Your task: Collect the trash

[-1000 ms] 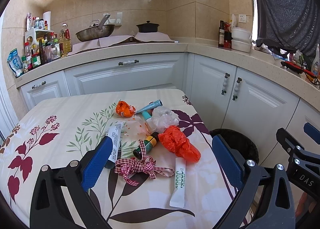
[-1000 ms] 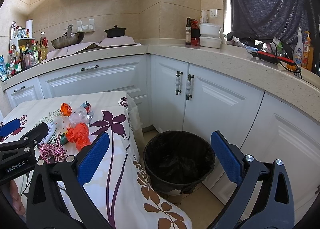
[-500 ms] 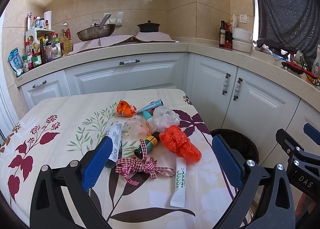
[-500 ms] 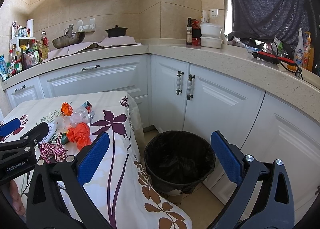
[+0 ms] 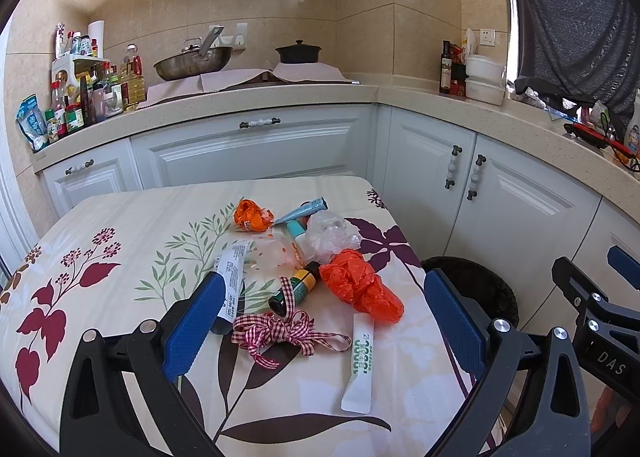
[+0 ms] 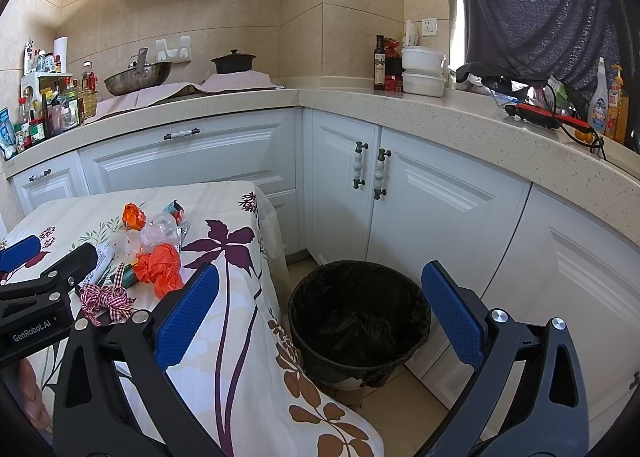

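Trash heaped on a flowered tabletop [image 5: 120, 225] beside a black bin [image 6: 360, 321].
Left gripper [image 5: 324, 321] hovers over the checked ribbon [image 5: 280, 331] – fingers apart, empty; right gripper [image 6: 320, 317] above the bin – fingers apart.

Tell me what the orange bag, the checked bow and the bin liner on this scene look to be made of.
Orange bag: thin plastic film, likely; it is crumpled into sharp glossy folds.
Checked bow: woven fabric ribbon, apparently; matte red-and-white gingham with soft loops.
Bin liner: black plastic film, wrinkled with a faint sheen, folded over the bin's rim.
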### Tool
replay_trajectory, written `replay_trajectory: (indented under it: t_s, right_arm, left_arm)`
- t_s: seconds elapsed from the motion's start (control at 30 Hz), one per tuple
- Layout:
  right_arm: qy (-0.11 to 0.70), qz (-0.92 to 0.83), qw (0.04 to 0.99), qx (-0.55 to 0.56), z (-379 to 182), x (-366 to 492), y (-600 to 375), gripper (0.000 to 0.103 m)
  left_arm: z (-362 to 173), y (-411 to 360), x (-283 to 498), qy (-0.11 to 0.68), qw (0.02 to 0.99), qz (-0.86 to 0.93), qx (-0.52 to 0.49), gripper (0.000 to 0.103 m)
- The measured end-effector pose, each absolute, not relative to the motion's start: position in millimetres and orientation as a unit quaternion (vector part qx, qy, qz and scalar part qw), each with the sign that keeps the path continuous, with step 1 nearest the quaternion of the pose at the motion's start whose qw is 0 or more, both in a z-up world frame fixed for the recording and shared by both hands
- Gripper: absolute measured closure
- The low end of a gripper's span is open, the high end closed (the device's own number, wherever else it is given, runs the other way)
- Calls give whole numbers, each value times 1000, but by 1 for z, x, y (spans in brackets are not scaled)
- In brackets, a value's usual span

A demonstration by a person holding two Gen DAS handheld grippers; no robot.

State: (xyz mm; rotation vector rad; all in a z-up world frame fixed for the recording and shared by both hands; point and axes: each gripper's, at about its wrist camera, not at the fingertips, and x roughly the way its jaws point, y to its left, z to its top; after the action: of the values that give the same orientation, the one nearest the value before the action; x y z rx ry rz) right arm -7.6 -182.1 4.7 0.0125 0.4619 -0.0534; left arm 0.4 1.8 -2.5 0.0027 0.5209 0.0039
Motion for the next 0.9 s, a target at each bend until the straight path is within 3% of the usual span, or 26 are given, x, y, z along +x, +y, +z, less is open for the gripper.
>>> replay_trajectory:
  t_s: [0.9]
  right_arm:
    - [230,-28,973,7,5,-7,-182,4]
  left_arm:
    - [-4,3,0,260,966,1,0,6]
